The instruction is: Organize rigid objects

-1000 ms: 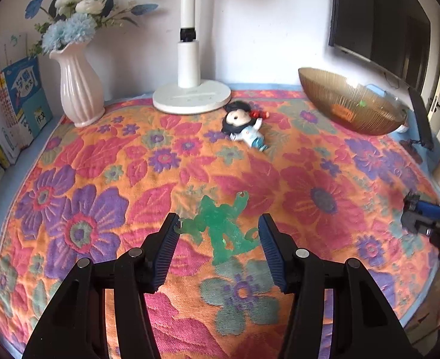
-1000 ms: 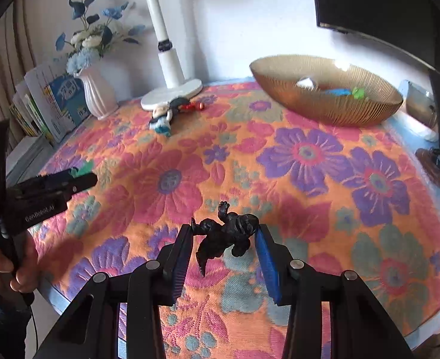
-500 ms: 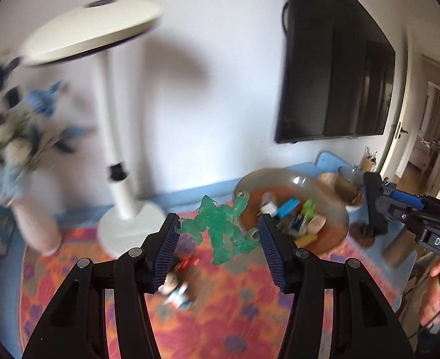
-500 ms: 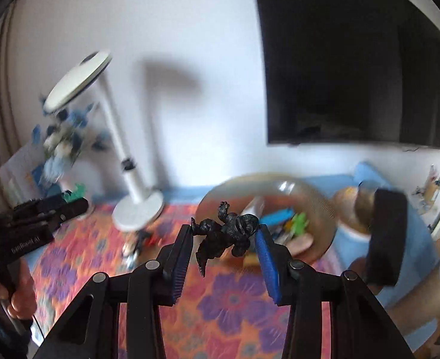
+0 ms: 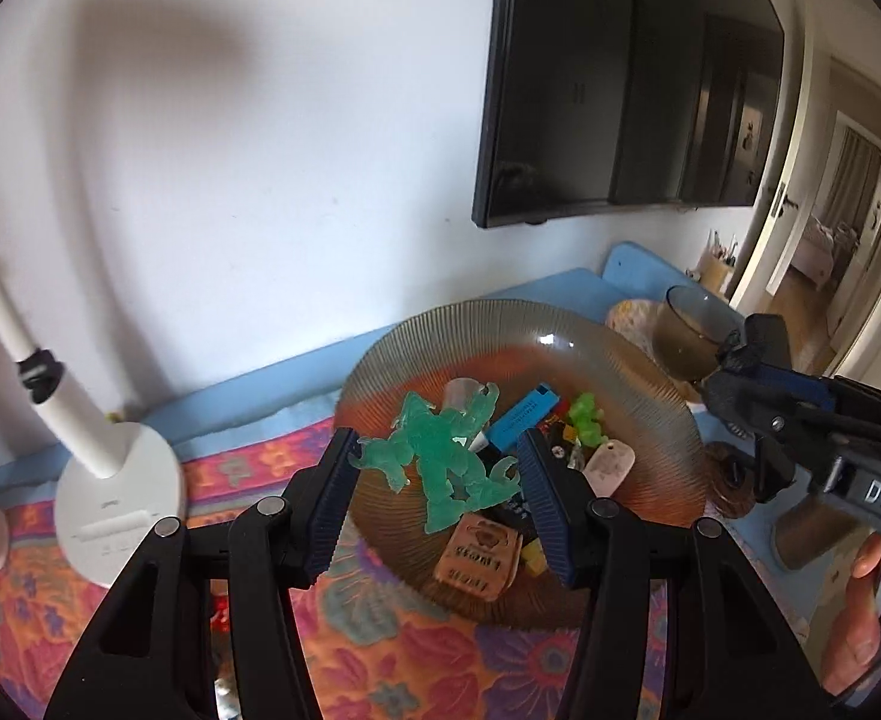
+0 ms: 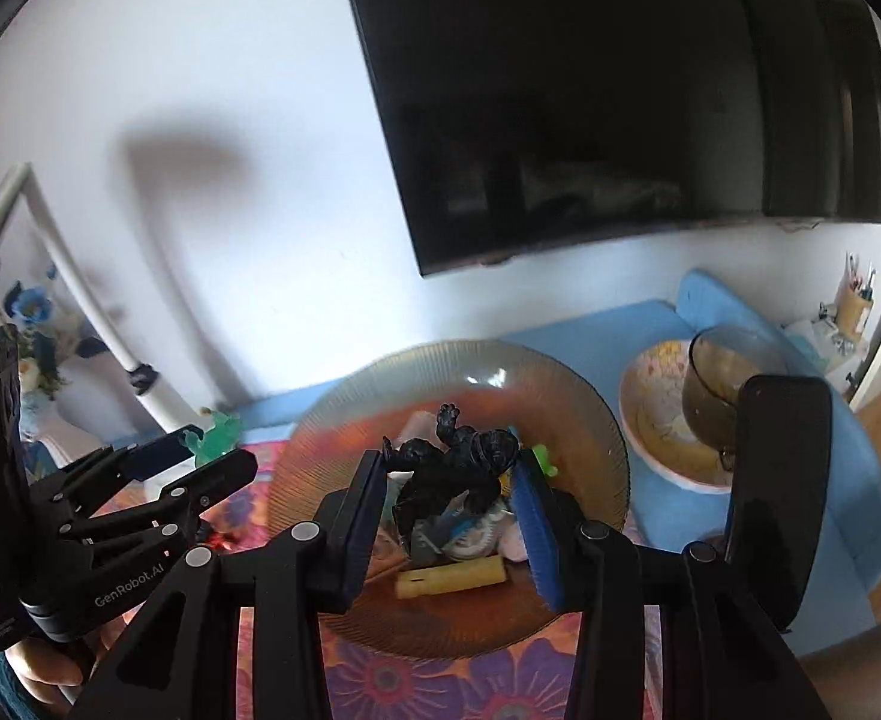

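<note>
Up front in the left wrist view, the left gripper clamps a translucent green figure between its two blue-padded fingers, the pads pressing on the toy's outstretched limbs. The figure hangs in the air over a ribbed amber glass bowl that sits on a floral tablecloth. Lying inside the bowl are a blue block, a small lime-green toy, a tan printed tag and a pale oblong piece. To the left stands the white base of a lamp, its stem curving up along the wall. A dark television hangs on the wall above. At the right edge the right gripper comes in from the side; from here I cannot tell how its jaws stand.

Seen from the right wrist camera, the right gripper is closed on a black figure, which is held between the blue pads above the same bowl. Beneath it in the bowl lie a yellow stick-like piece and a grey-and-white toy. The left gripper shows at the left with the green figure at its tips, near the bowl's left rim. A patterned dish with a smoky glass cup sits to the right on the blue tabletop.
</note>
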Demonstrator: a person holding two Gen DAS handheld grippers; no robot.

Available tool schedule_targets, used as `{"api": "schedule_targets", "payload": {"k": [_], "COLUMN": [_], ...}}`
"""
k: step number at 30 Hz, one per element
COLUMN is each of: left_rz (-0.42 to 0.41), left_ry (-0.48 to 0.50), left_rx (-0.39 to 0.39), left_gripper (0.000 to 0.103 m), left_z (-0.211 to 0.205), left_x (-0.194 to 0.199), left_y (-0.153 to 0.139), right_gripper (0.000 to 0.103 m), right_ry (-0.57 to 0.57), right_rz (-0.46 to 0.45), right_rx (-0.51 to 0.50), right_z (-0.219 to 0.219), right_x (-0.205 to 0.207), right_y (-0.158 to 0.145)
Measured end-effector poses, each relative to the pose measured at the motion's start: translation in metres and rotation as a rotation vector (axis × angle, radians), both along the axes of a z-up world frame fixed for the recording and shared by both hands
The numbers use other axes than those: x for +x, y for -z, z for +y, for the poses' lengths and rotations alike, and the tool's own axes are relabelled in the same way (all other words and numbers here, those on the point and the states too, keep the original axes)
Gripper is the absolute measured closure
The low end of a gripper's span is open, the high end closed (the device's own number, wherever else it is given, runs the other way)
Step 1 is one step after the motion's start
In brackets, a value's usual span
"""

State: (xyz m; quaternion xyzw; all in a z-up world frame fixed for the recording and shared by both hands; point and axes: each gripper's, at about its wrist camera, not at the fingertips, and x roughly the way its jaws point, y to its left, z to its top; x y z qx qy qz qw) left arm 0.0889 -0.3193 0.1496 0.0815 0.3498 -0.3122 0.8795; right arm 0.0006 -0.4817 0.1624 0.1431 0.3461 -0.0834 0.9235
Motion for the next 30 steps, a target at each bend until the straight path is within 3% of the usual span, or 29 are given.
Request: {"api": "schedule_targets", "payload": {"k": [6, 7, 8, 10, 13, 20, 25, 30], "left_rz": [0.009, 0.010, 0.017, 0.009, -0.017, -0.063, -0.126, -0.163], "left_ry": [0.022, 0.025, 0.028, 0.020, 0.019, -0.028, -0.071, -0.111], "left_rx": [-0.001, -0.002, -0.004, -0.012, -0.012, -0.043, -0.058, -0.108], "left_gripper": [0.049, 0.047, 0.034, 0.029, 0.029, 0.029, 0.029, 0.017], "left_z": [-0.013, -0.015, -0.015, -0.011, 0.000, 0.051, 0.101, 0.170], "left_x": [0.002, 0.001, 0.002, 0.000, -0.007, -0.034, -0.066, -0.108], "left_y": [0.006, 0.006, 0.007, 0.003, -0.007, -0.041, -0.069, -0.077], "right_gripper": [0.061, 0.061, 0.061, 0.046, 0.040, 0.040, 0.040, 0.040], "right_ry": [0.004, 0.008, 0.013, 0.028, 0.031, 0.002, -0.046, -0.116], "right_rz": [0.042, 0.046, 0.051, 0.059, 0.030, 0.000, -0.048, -0.091], "right_rx": [-0.006, -0.009, -0.012, -0.013, -0.003, 0.006, -0.018, -0.043], "right_z": [-0.007, -0.009, -0.010, -0.013, -0.014, 0.005, 0.043, 0.087], "right_x": [0.016, 0.019, 0.021, 0.022, 0.015, -0.005, -0.027, -0.046], "right_y": [0.017, 0.019, 0.021, 0.022, 0.017, -0.006, -0.037, -0.059]}}
